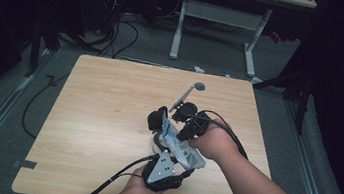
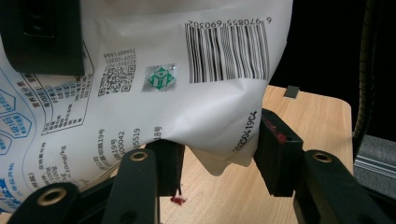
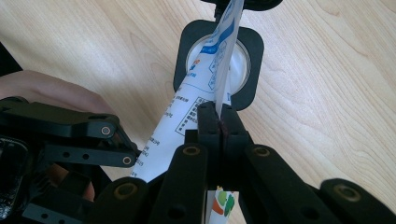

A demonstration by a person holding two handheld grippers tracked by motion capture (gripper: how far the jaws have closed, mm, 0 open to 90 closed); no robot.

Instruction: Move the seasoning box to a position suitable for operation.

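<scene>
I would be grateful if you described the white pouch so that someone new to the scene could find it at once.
On the light wooden table, look near the front edge where two hands meet. Between the left gripper and the right gripper is the white pouch, held over a black square holder. It is the soft white thing there, with blue print and a barcode.

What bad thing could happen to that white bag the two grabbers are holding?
The right gripper pinches just a thin edge of the white bag, so the edge might slip out or tear. The left gripper holds a bunched bottom corner, which could slide free. The bag hangs over the black-rimmed container, so a wobble might spill things onto the table.
</scene>
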